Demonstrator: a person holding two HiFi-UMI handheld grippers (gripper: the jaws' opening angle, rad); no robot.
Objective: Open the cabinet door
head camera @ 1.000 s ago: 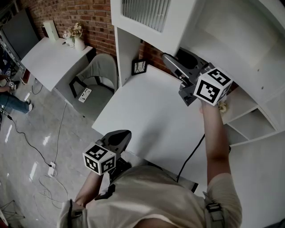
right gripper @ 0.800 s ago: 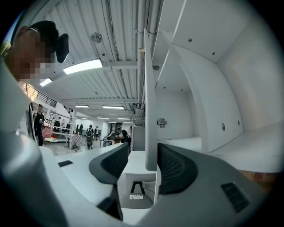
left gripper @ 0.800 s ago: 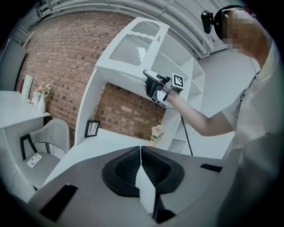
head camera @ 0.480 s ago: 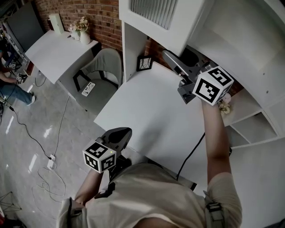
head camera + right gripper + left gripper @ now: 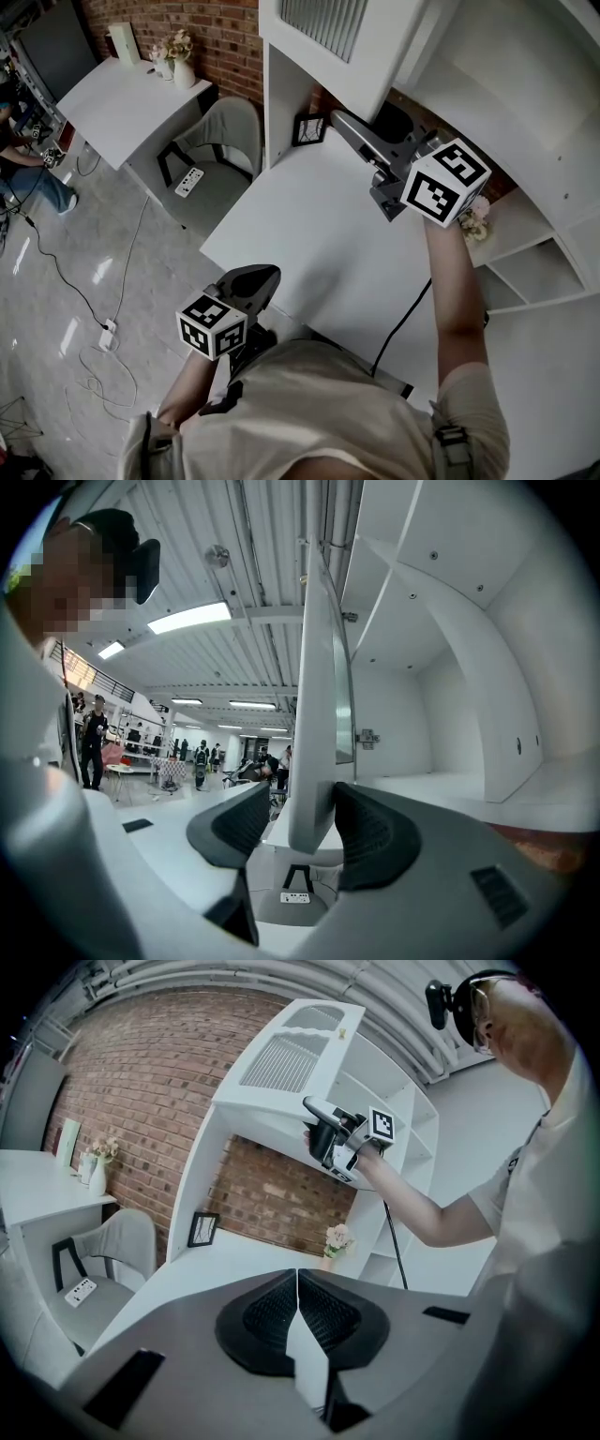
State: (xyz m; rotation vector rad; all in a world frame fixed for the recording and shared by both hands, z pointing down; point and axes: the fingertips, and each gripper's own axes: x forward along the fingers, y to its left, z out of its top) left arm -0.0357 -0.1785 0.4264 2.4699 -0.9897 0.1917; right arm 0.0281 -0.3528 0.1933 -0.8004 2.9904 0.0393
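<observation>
The white cabinet door (image 5: 328, 37), with a slatted panel, stands swung out from the upper cabinet over the desk. In the right gripper view its edge (image 5: 314, 714) runs upright between the jaws of my right gripper (image 5: 302, 825). The right pad (image 5: 370, 836) lies against the door, and a small gap shows at the left pad. These jaws have just been opening a little. In the head view the right gripper (image 5: 342, 124) reaches up to the door's lower edge. My left gripper (image 5: 255, 279) is shut and empty, held low at the desk's near edge (image 5: 298, 1283).
A white desk (image 5: 319, 234) lies below the cabinet, with a small picture frame (image 5: 310, 129) at its back and flowers (image 5: 473, 220) at its right. Open shelves (image 5: 534, 253) stand at the right. A grey chair (image 5: 211, 159) and a second desk (image 5: 122, 98) stand at the left, with cables on the floor.
My right gripper has moved a little to the left with the door edge between its jaws, and the door has swung further out. The left gripper has stayed in place.
</observation>
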